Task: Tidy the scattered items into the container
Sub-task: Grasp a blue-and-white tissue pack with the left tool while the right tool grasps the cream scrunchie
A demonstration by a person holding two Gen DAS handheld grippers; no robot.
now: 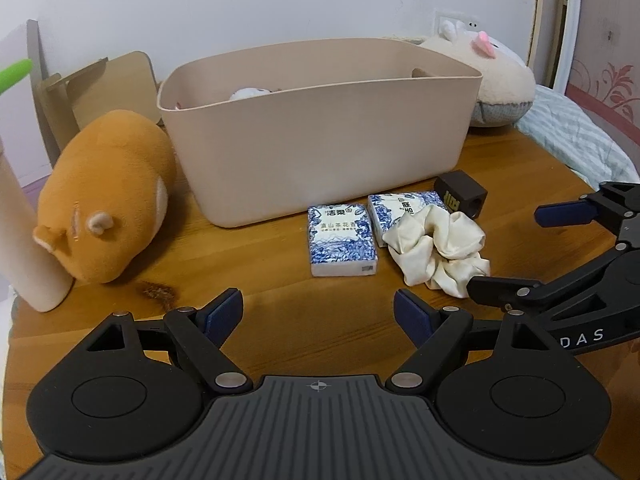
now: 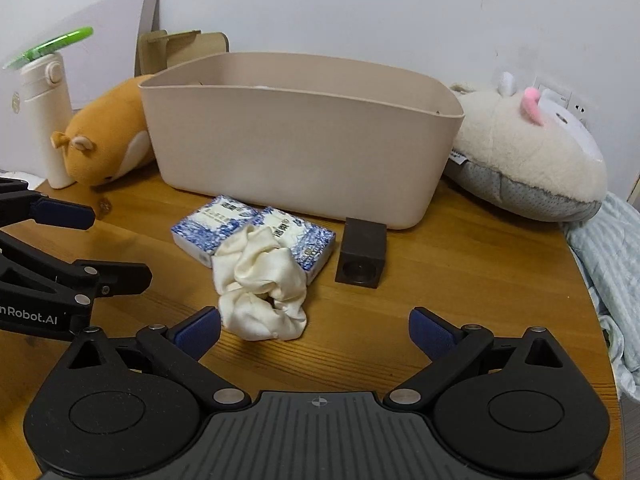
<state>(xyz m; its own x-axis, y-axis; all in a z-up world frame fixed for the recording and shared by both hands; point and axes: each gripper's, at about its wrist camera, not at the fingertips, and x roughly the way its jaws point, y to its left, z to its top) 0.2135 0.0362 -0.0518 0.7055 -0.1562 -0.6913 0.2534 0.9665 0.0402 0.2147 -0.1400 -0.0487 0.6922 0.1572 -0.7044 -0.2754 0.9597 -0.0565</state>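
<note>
Meanwhile, both the left gripper point(image 1: 318, 312) and right gripper point(image 2: 315, 330) hover released before the beige container point(image 1: 320, 128), whose front faces two tissue packs point(image 1: 342, 240), a cream scrunchie point(image 1: 438, 250) and a dark cube point(image 1: 460, 194).

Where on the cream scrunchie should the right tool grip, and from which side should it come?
Grip the scrunchie on its bunched near loop, coming from above and the front. Its back edge lies on a tissue pack, while the near folds stand free between the open right tool fingers.

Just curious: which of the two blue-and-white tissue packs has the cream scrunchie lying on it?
The tissue pack nearer the dark cube; the other pack lies uncovered.
</note>
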